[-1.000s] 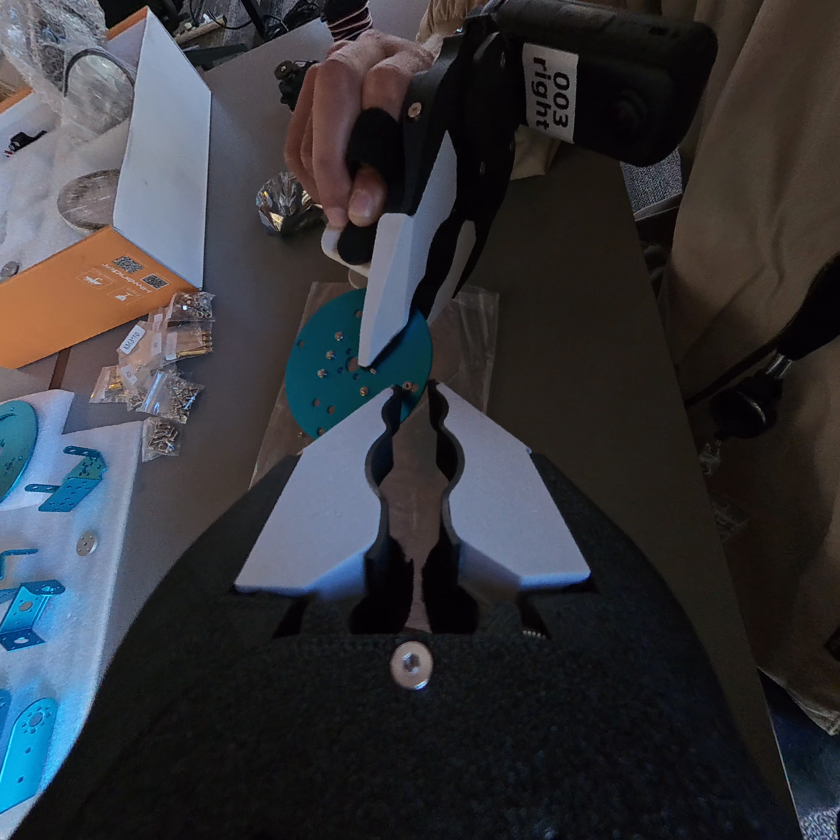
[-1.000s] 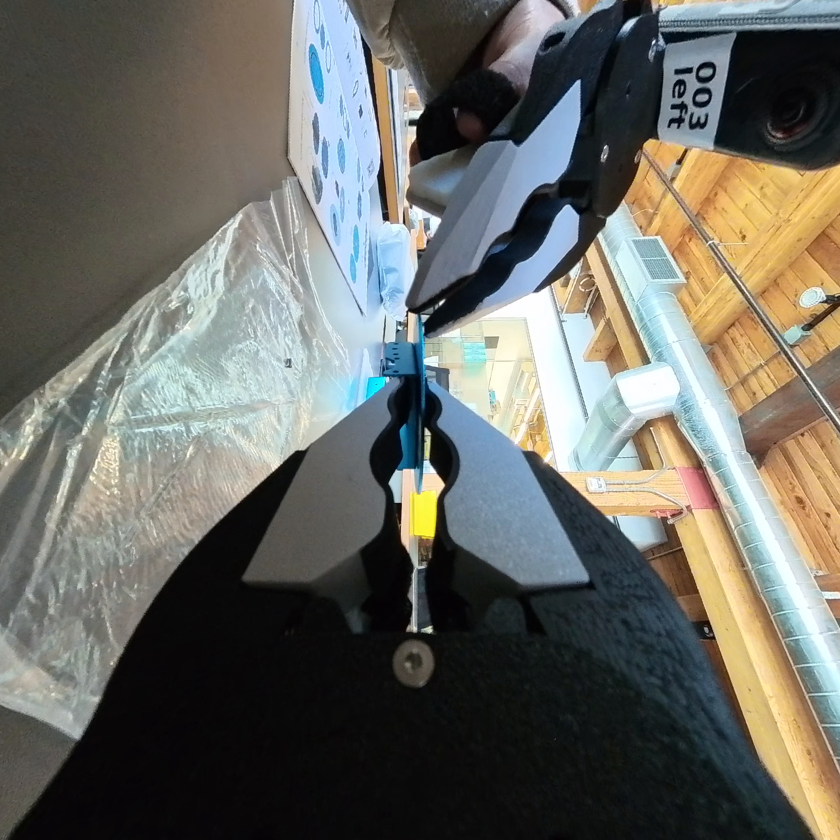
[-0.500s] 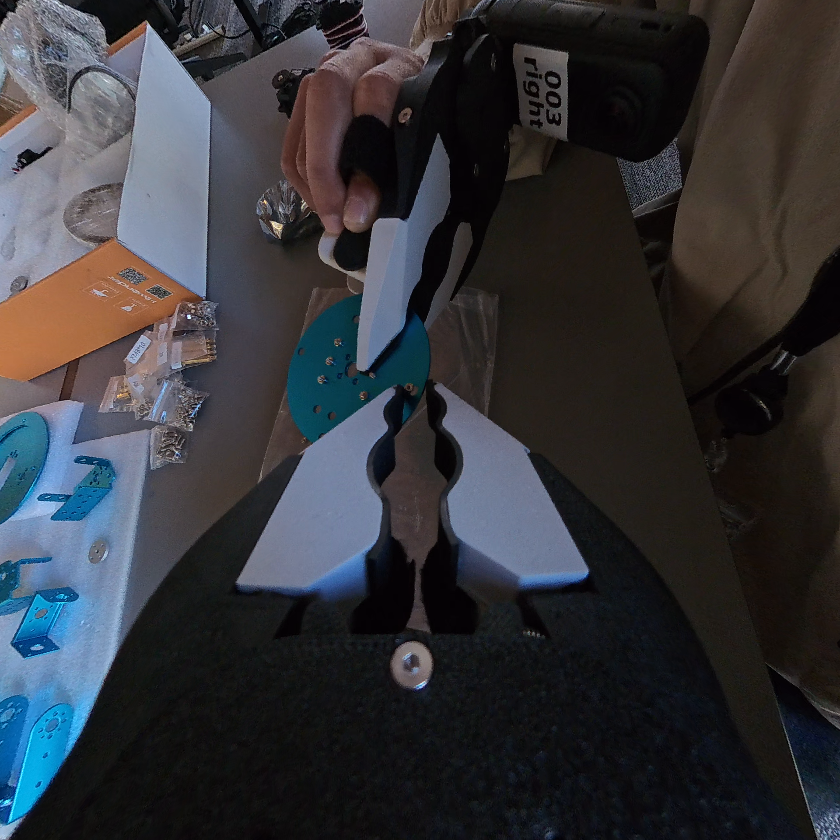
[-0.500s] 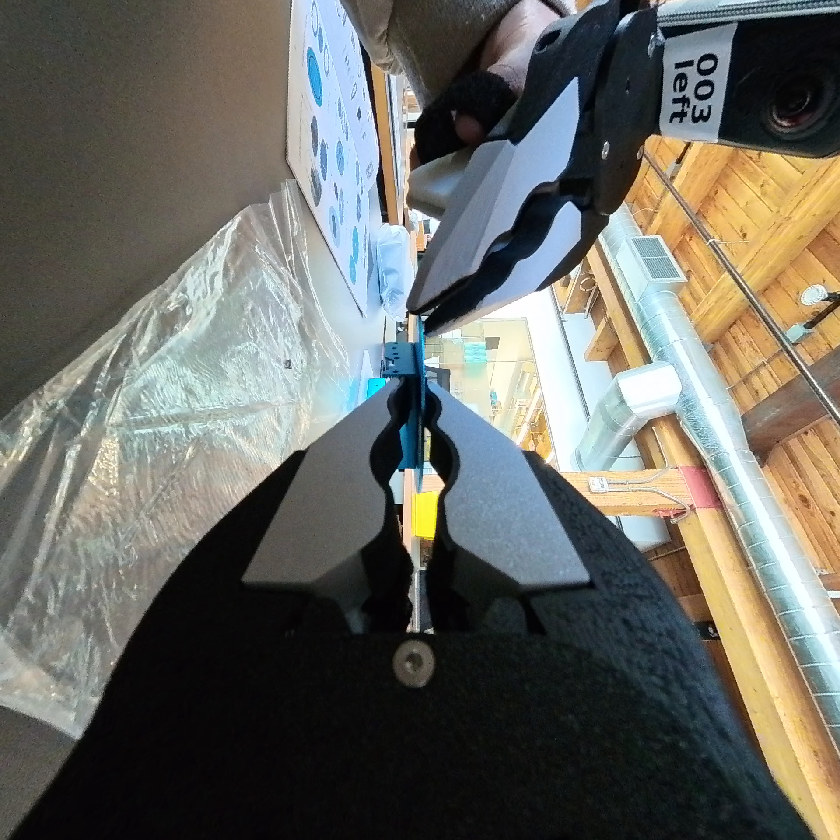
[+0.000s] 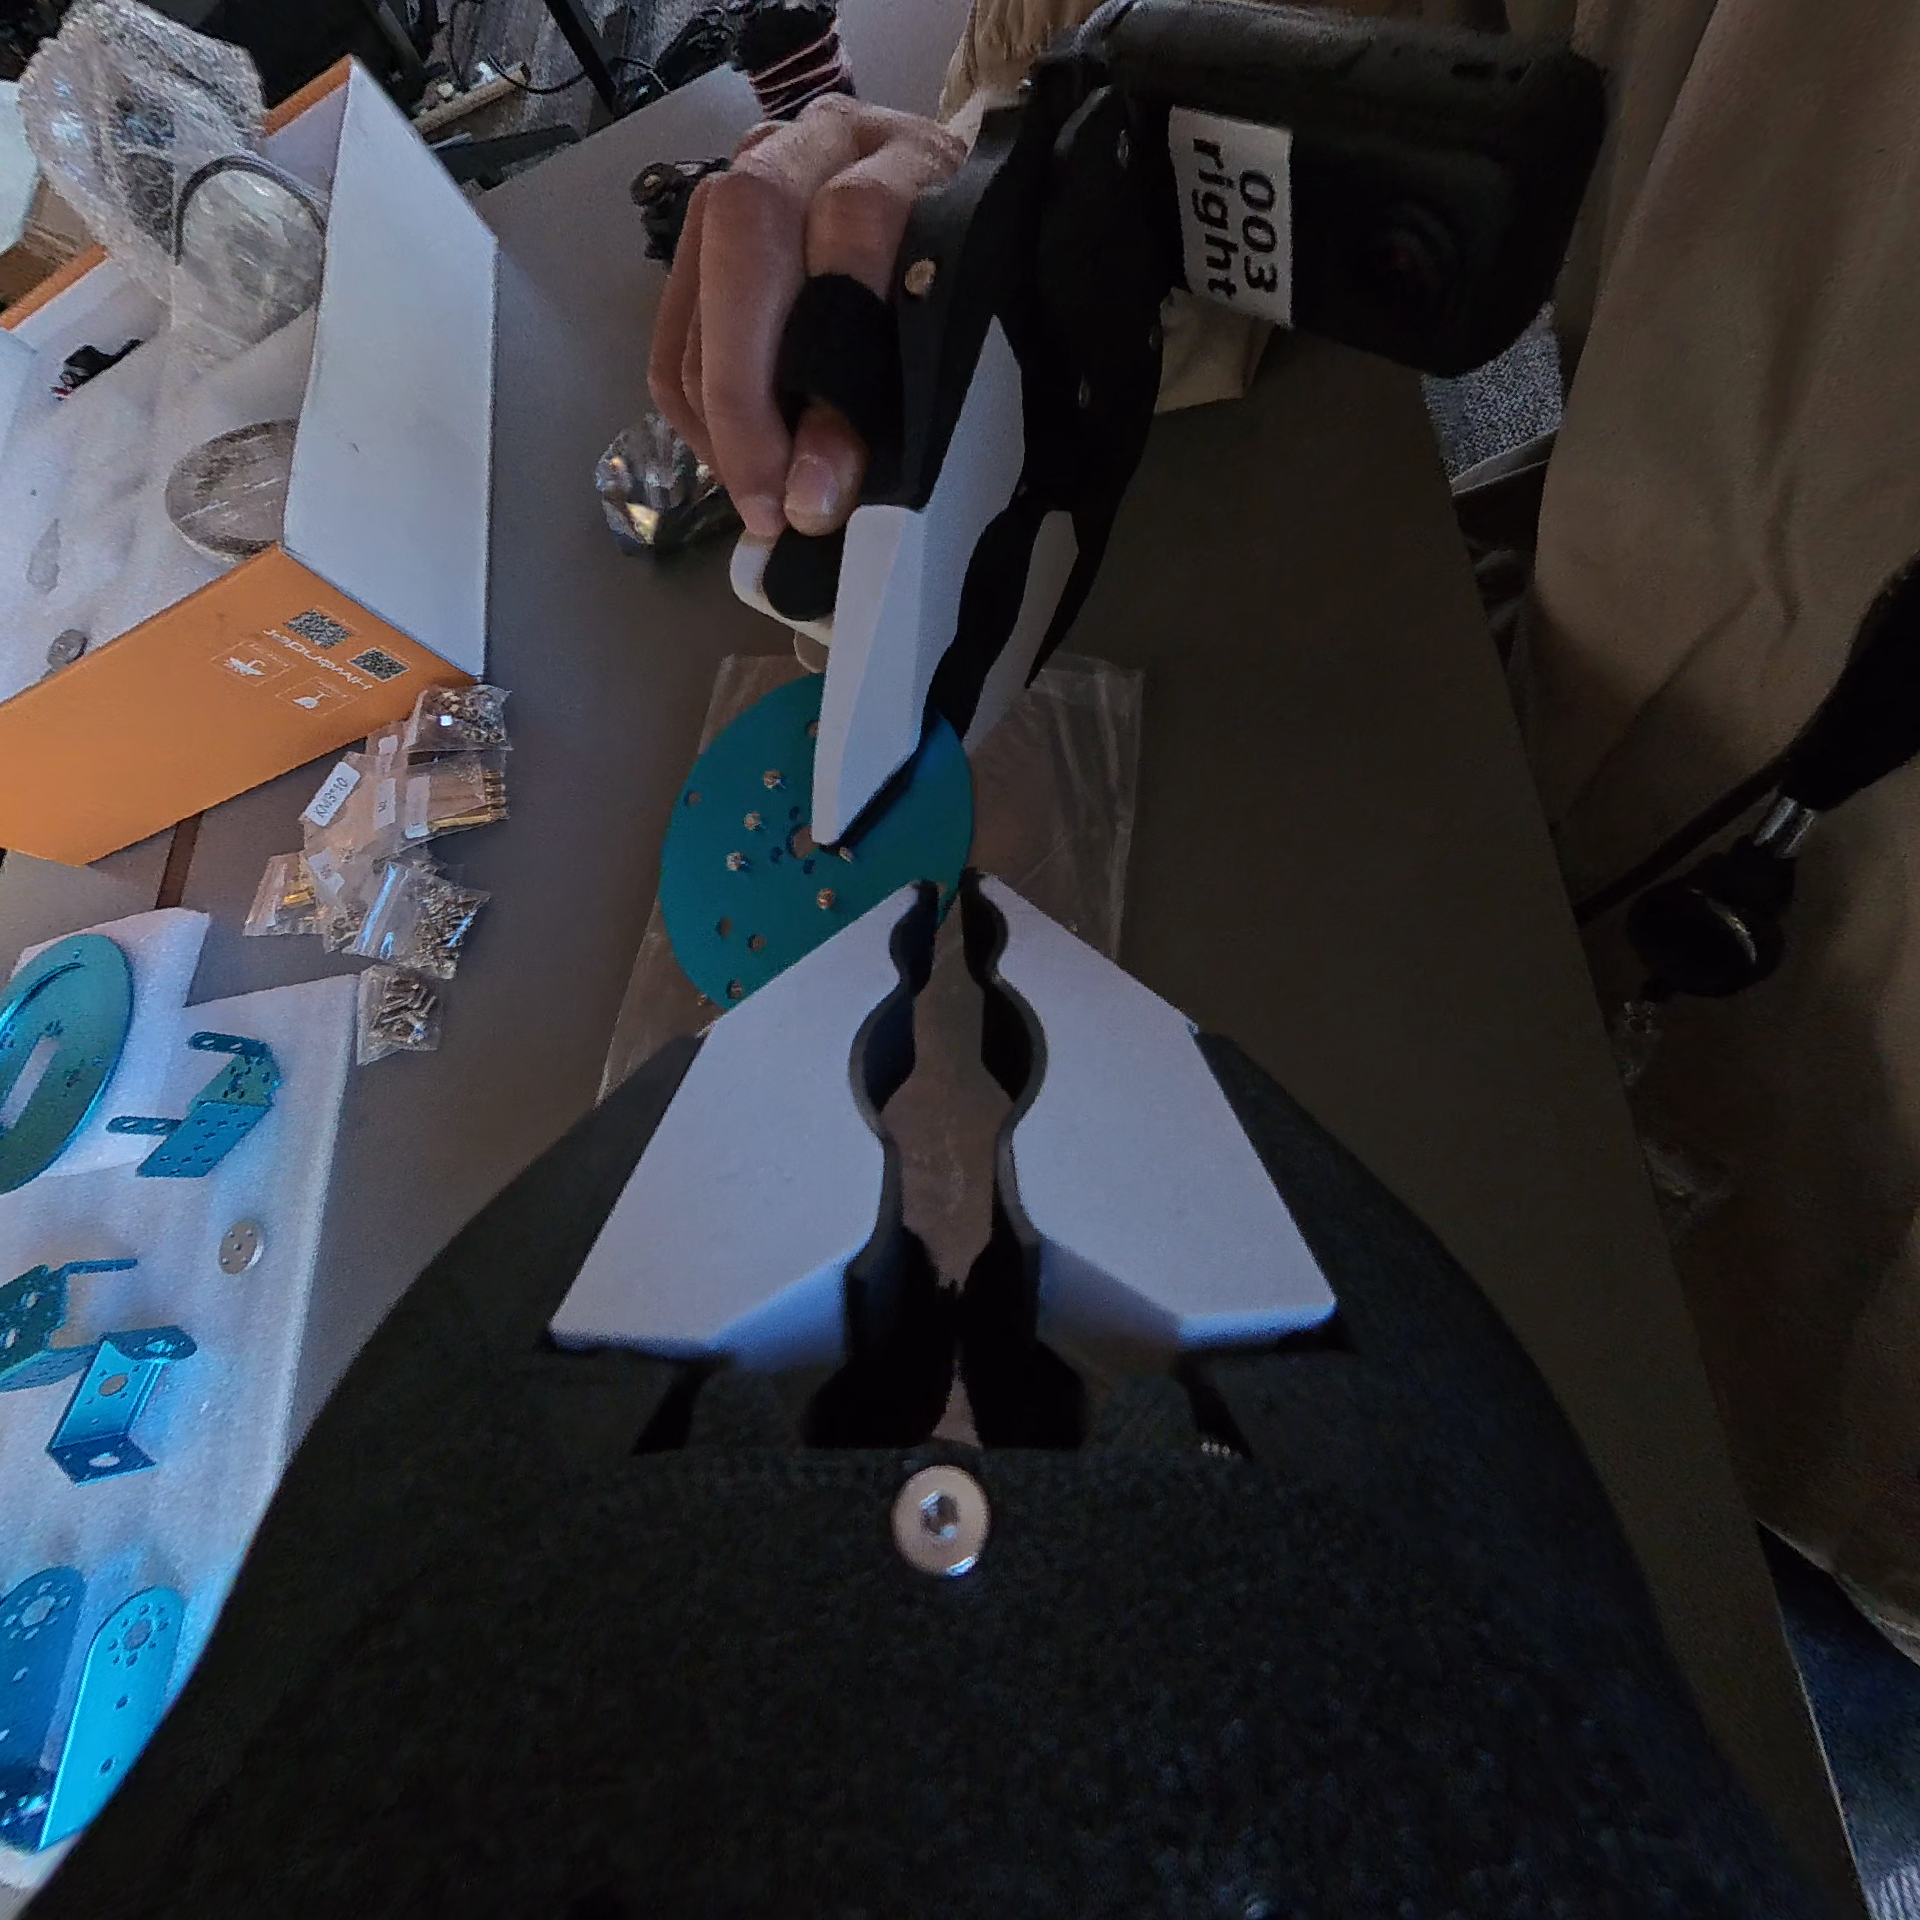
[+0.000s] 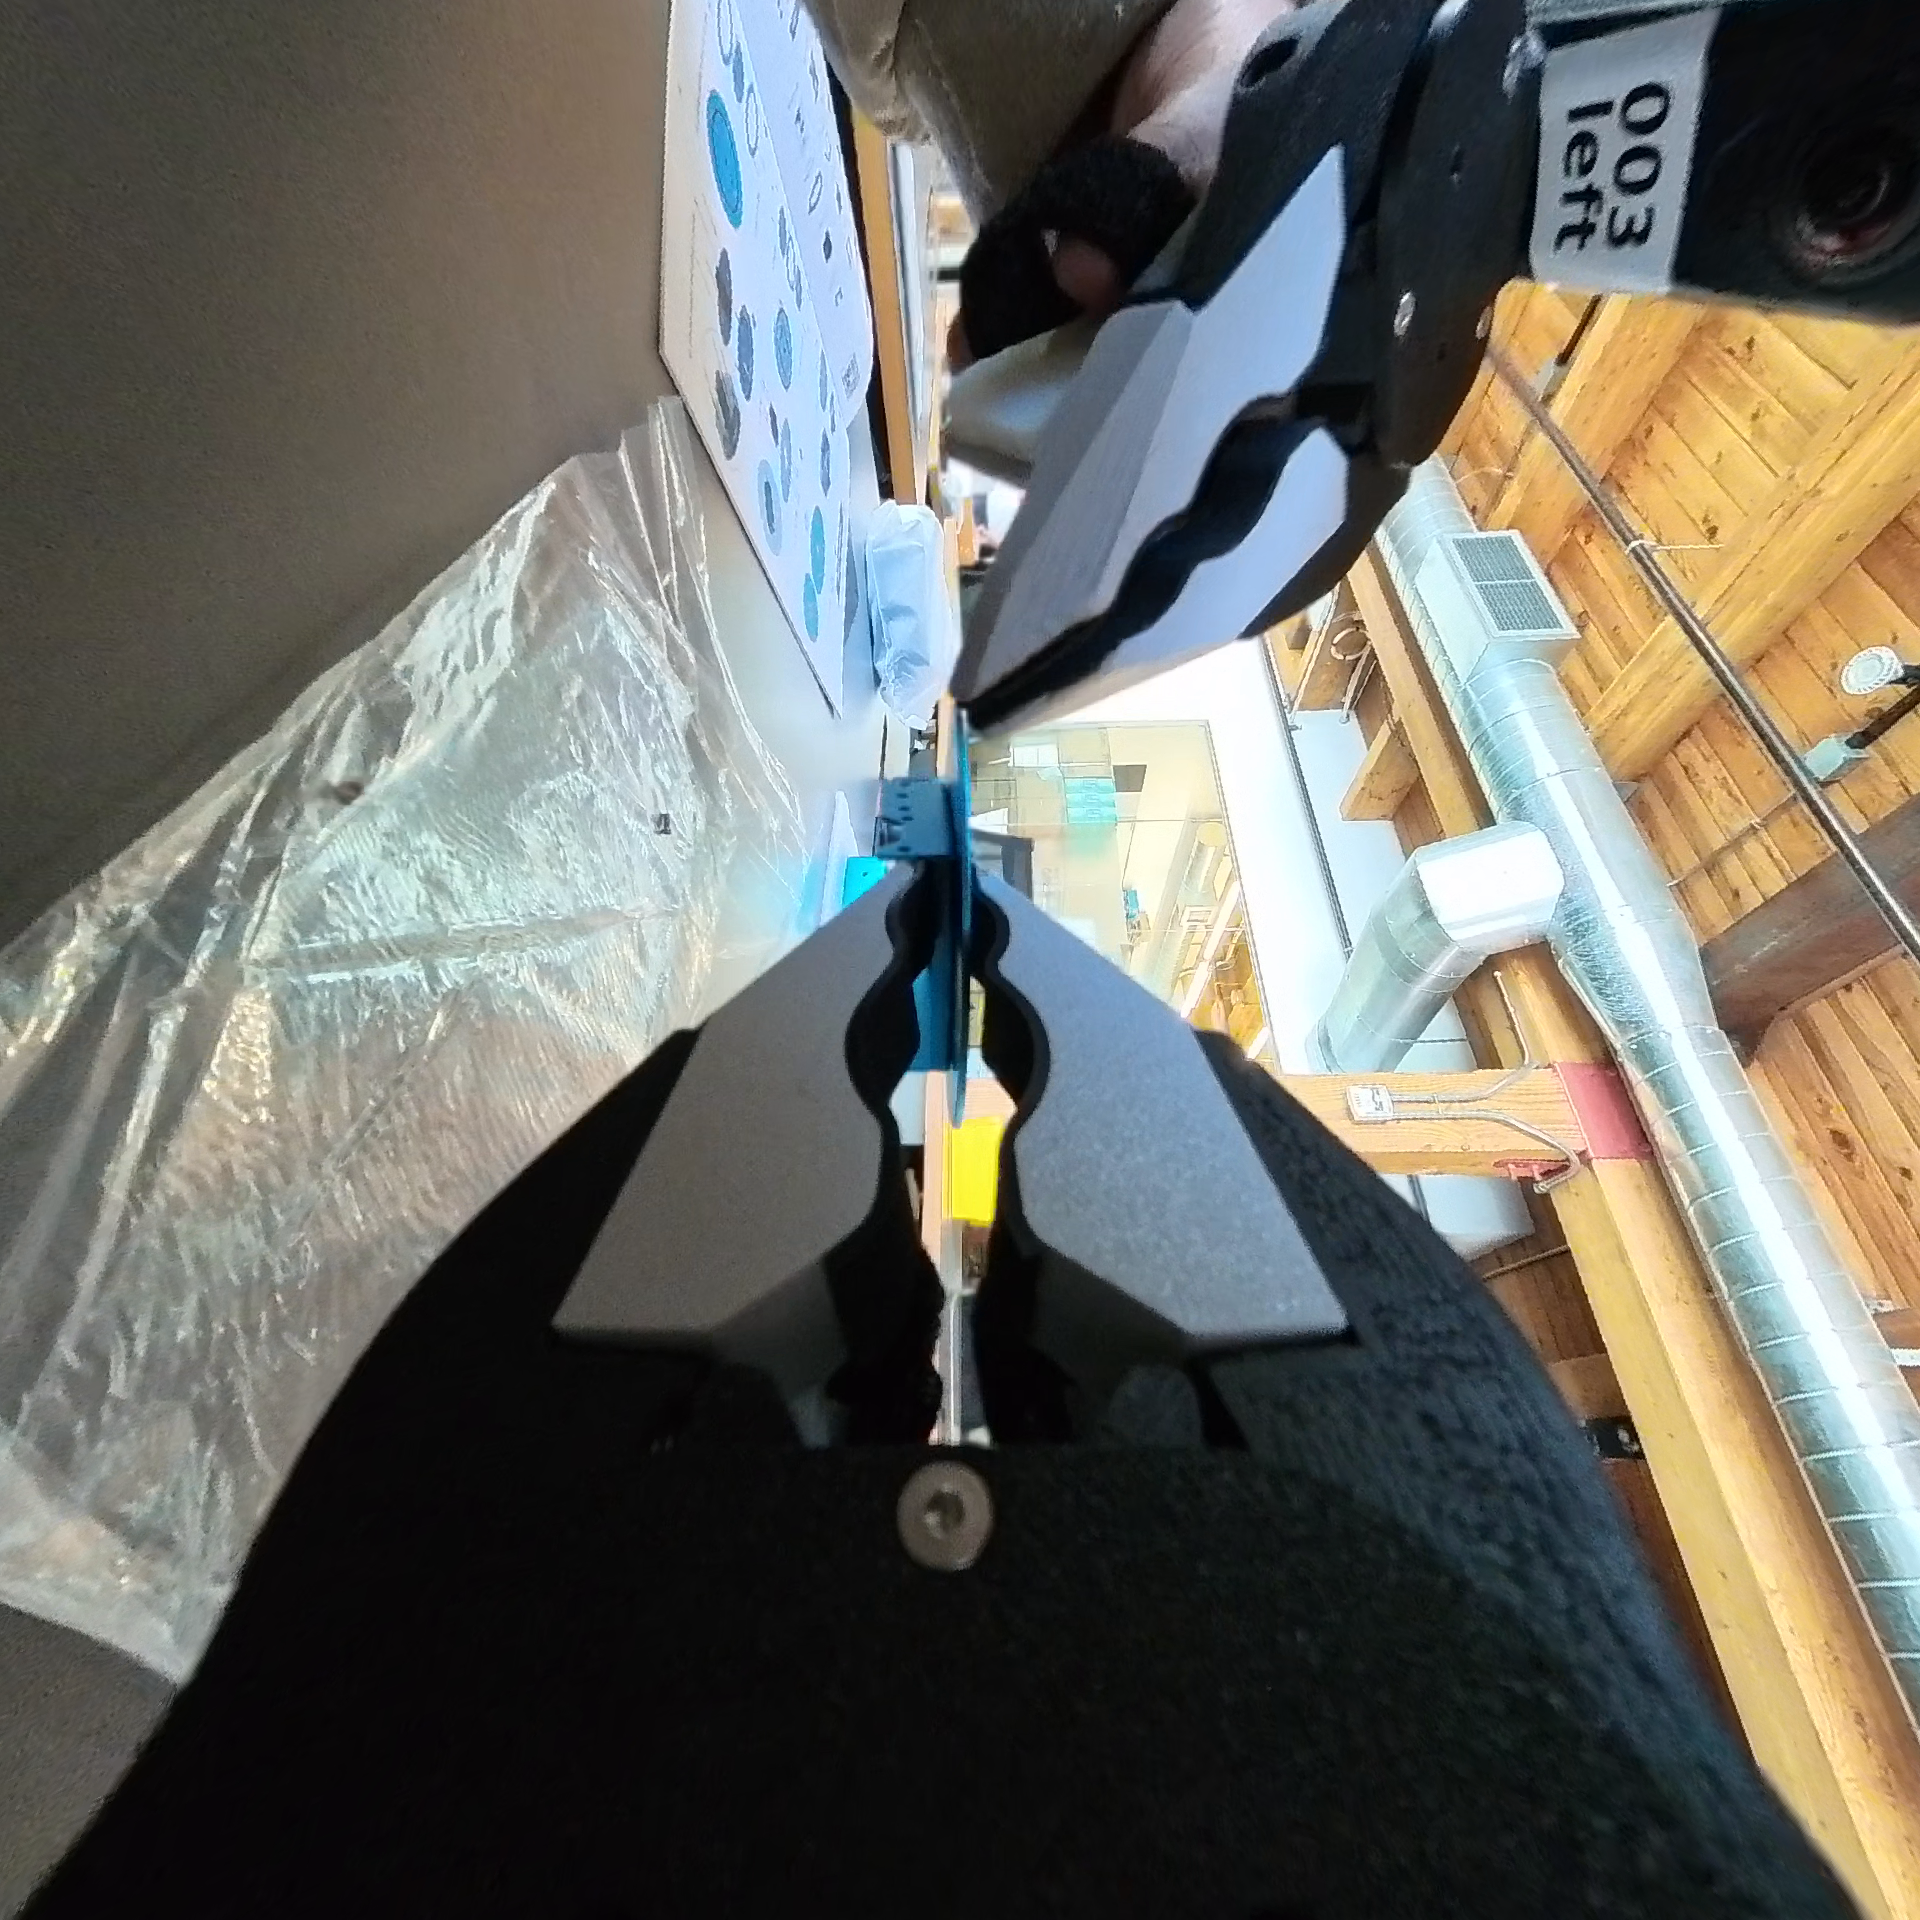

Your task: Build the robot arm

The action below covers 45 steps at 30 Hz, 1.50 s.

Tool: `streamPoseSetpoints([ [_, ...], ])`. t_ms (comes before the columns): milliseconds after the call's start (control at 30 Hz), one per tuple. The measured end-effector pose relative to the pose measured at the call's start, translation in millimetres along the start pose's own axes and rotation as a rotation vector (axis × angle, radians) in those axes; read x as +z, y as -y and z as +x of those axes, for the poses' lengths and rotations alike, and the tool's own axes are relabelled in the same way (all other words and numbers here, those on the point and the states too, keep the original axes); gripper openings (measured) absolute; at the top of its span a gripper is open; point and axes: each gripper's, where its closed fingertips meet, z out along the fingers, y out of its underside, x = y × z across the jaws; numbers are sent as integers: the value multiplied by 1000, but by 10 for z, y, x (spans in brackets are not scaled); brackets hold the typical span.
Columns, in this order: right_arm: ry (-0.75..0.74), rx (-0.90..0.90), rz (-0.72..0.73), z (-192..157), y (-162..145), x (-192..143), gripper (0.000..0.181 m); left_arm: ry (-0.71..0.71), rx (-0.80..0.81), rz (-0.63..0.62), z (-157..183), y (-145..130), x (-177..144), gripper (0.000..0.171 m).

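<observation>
The right gripper [image 5: 847, 831] pinches a teal disc [image 5: 748, 894] from above, its jaws pressed flat on both faces. The disc stands on edge above a clear bag [image 5: 1049, 769], its drilled face turned left of the left gripper [image 5: 940, 888], whose jaws nip its near rim. A blue bracket [image 6: 912, 821] sits against the disc's far face. Left of both, an orange box [image 5: 187, 717] holds a glass jar [image 5: 244, 260]; screw packets [image 5: 405, 831] lie beside it.

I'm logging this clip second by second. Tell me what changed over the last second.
Almost nothing. Both grippers hold the teal disc as before: the right gripper shut on it from above, the left gripper on its edge. The left wrist view drifted slightly. The bag, box and screw packets stayed put.
</observation>
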Motion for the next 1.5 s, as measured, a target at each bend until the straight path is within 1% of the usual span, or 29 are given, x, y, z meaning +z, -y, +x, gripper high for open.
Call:
streamPoseSetpoints([
  [100,23,-3,-31,-57,-113,17,3,46,-49,16,-104,-38,-64,11],
  [167,33,8,-51,-66,-196,20,3,42,-140,41,-117,-84,-103,17],
  [233,38,24,-64,-62,-258,11,3,26,-248,74,-45,-129,-94,18],
  [300,46,30,-82,-61,-323,1,2,50,-360,63,39,-245,42,18],
  [400,63,38,-130,-77,-487,-7,2,135,-504,-3,104,-466,350,21],
  [433,62,46,-140,-73,-538,-13,2,155,-550,-10,116,-503,427,22],
  [467,61,56,-148,-67,-580,-18,3,147,-599,1,157,-498,491,24],
  [533,61,67,-165,-63,-641,-26,3,90,-677,54,286,-396,582,24],
  [567,62,67,-171,-62,-657,-30,2,72,-688,76,341,-345,603,25],
  [600,62,70,-172,-60,-664,-32,2,83,-679,79,364,-331,613,24],
  [633,64,78,-171,-60,-663,-30,2,123,-660,65,341,-351,613,23],
  [733,74,99,-160,-85,-641,-21,2,229,-647,-32,236,-487,621,22],
  [767,77,97,-164,-99,-650,-18,2,250,-661,-47,219,-501,629,22],
  [900,74,119,-183,-96,-724,-27,3,347,-778,-14,236,-438,670,16],
  [933,70,132,-188,-86,-744,-31,2,381,-800,-23,256,-443,684,16],
  [1033,68,162,-192,-81,-783,-38,3,445,-811,-69,324,-424,729,16],
  [1100,65,173,-197,-85,-804,-42,3,512,-810,-137,310,-512,706,16],
  [1133,65,179,-196,-84,-805,-45,3,529,-831,-149,306,-537,698,16],
  [1267,54,193,-187,-38,-766,-56,2,533,-955,-129,323,-529,723,15],
  [1400,50,195,-176,-11,-715,-61,2,554,-986,-136,339,-498,760,14],
  [1500,50,201,-172,-1,-694,-63,2,580,-993,-150,331,-517,778,9],
])
